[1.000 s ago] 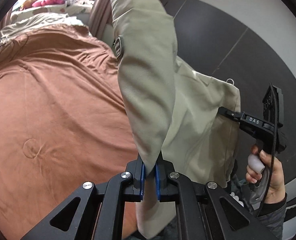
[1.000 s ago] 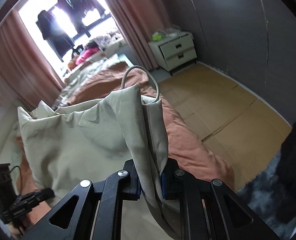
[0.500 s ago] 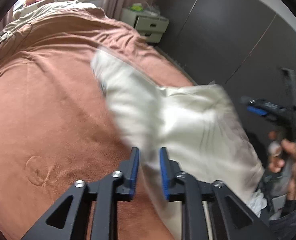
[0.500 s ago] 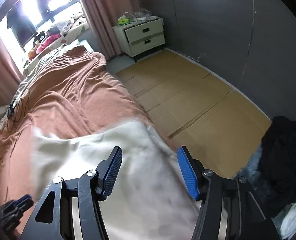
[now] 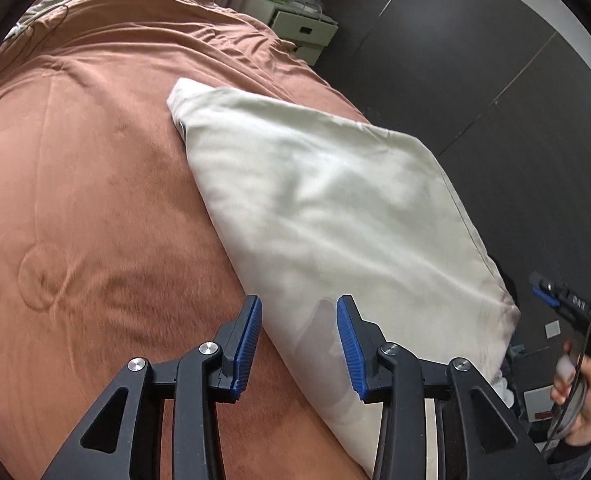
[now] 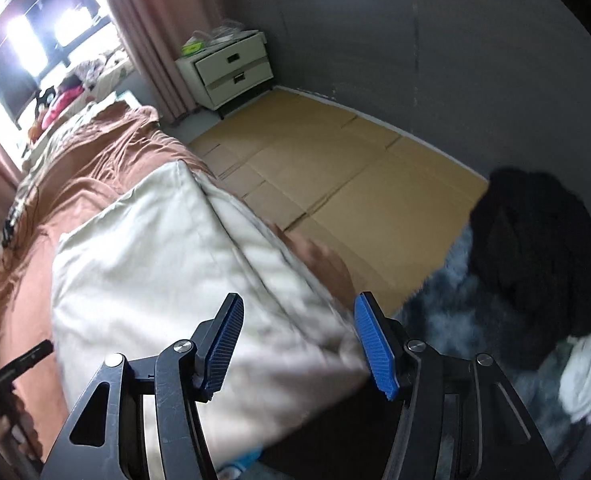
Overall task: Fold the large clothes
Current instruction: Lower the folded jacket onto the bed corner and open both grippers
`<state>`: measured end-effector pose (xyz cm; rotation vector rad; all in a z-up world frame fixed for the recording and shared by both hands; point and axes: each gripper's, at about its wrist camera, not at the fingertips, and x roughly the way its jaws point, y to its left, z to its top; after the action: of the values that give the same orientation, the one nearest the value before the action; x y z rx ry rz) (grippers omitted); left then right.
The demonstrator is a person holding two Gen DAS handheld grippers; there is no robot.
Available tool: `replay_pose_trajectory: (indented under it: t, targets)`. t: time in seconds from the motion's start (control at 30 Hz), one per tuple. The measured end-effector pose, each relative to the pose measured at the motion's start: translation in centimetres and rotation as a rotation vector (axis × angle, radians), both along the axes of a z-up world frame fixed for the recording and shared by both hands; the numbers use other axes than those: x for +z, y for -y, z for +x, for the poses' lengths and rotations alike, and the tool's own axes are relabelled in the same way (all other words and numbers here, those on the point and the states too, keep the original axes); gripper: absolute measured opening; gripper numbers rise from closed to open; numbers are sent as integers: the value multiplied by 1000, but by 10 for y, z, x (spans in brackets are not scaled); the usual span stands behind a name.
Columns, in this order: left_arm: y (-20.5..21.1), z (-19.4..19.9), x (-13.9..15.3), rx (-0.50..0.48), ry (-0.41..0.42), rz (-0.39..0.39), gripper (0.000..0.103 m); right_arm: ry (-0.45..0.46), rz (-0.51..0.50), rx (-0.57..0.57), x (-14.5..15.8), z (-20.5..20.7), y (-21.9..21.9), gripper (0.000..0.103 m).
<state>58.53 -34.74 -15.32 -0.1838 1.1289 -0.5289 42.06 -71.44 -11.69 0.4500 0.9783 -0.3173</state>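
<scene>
A pale beige garment lies folded on the brown bedspread, close to the bed's right edge. My left gripper hovers over its near edge; the jaws are opening, cloth lies below them and the pads press on nothing. In the right wrist view the same garment spreads under my right gripper, whose blue pads stand wide apart and grip nothing. The right gripper also shows at the far right of the left wrist view, held by a hand.
A white nightstand stands by the pink curtain. Cardboard sheets cover the floor beside the bed. A black garment and a white cloth lie on a grey rug. Dark wardrobe doors stand behind the bed.
Both grippers held the hanging garment a second ago. They have opened and let it go; it now lies flat on the bed, and both grippers have sunk toward it.
</scene>
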Motion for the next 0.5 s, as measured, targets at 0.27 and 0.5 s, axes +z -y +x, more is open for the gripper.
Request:
replay_pose_trajectory:
  t: [0.27,0.5]
  targets:
    - [3,-30,-8,-5,-40,-20,41,-13,180,-22,-45,-31,-6,58]
    - [13,-42,-17,-52,-65,-33,41,26,233,-87,-70,-13,-4,23]
